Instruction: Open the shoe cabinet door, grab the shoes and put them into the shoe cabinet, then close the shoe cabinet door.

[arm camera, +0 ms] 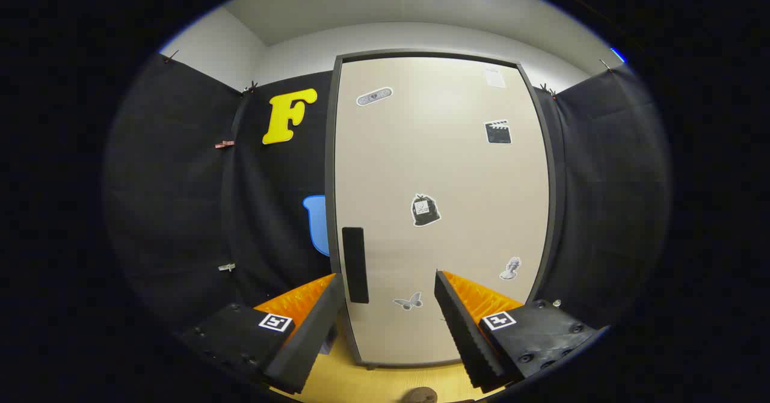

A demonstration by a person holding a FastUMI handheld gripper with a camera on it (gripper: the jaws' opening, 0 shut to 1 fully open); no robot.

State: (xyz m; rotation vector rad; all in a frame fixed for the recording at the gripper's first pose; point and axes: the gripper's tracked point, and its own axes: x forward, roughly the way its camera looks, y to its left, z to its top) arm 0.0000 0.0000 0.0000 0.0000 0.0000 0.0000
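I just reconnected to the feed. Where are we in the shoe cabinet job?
Nothing looks done: the cabinet door is shut. In hand: the open gripper faces the door, its fingers spread either side of the dark handle, not gripping it. Left: open the door, put the shoes in, close it.

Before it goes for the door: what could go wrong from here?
1. The gripper is open and spans wider than the slim dark handle, which sits next to one finger, not centered; closing now may miss it.
2. The cabinet door is shut; pulling at an angle could slip off the handle.
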